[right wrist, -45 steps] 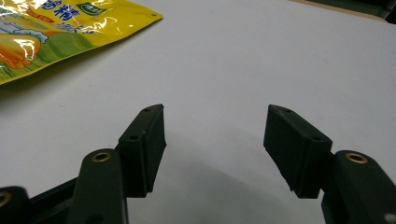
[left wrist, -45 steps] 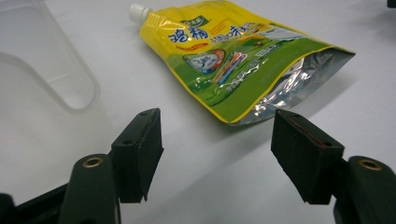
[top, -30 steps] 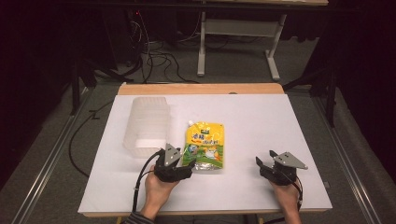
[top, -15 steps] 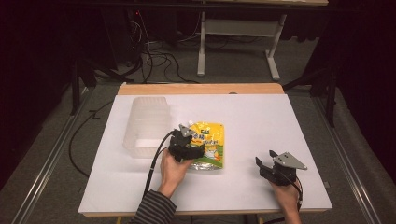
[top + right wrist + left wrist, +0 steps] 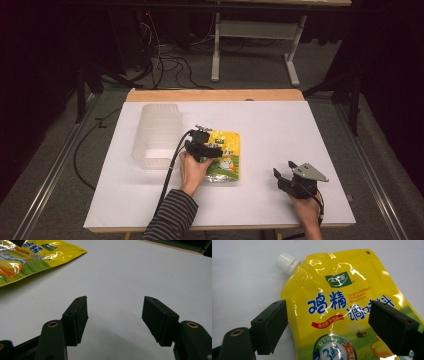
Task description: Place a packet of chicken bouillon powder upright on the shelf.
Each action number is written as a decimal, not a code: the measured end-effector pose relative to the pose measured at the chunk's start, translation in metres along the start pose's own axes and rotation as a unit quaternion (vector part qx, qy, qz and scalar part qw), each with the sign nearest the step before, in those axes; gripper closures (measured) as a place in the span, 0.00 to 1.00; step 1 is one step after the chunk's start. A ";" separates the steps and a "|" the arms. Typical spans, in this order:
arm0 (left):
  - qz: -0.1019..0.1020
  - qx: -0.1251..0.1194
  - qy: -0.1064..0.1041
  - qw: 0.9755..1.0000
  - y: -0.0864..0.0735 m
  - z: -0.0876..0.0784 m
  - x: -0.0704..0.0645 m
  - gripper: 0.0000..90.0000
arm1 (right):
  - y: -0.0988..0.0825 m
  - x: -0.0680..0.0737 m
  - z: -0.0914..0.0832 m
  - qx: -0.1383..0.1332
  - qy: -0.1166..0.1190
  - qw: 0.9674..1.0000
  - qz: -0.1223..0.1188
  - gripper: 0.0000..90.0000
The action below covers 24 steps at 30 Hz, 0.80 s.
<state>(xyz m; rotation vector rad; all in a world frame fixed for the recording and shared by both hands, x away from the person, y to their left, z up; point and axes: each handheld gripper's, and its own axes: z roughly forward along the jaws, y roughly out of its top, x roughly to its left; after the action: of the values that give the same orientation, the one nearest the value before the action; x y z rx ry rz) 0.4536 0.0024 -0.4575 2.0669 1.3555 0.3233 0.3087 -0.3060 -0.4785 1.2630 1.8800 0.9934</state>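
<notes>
The left gripper (image 5: 207, 142) has moved over the pouch (image 5: 225, 157), beside the bin (image 5: 155, 135); its jaws have just been opening, straddling it ungripped. The right gripper (image 5: 290, 175) idles open, so a grasp looks imminent.

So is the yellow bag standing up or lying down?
Lying down. The yellow bag is flat on the white table, its white cap pointing sideways along the table, not up.
</notes>
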 end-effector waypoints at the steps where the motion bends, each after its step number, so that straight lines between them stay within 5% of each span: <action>1: -0.002 0.007 0.002 1.000 0.000 0.004 0.000 0.18 | 0.000 0.000 0.000 0.000 0.000 1.000 0.000 0.42; 7: -0.008 0.026 0.005 1.000 -0.001 0.012 0.001 0.16 | 0.000 0.000 0.000 -0.001 -0.001 1.000 -0.002 0.42; 14: 0.010 0.026 0.001 1.000 -0.002 0.010 -0.005 0.23 | 0.000 0.002 0.001 0.004 -0.003 1.000 -0.003 0.41; 20: 0.045 0.026 -0.024 0.998 -0.005 0.006 -0.013 0.46 | 0.000 0.001 0.001 0.004 -0.002 1.000 -0.004 0.40; 22: 0.047 0.030 -0.031 0.998 -0.004 0.005 -0.012 0.54 | 0.000 0.002 0.001 0.004 -0.003 1.000 -0.004 0.40; 23: 0.025 0.026 -0.037 0.999 -0.005 0.005 -0.015 0.58 | 0.000 0.002 0.001 0.004 -0.003 1.000 -0.003 0.40; 24: 0.054 0.034 -0.031 0.997 -0.004 0.004 -0.012 0.63 | 0.000 0.002 0.001 0.005 -0.003 1.000 -0.003 0.40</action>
<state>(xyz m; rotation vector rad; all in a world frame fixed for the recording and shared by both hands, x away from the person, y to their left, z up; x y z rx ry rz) 0.4469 -0.0087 -0.4613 2.1937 1.2357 0.2596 0.3094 -0.3039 -0.4791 1.2632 1.8850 0.9772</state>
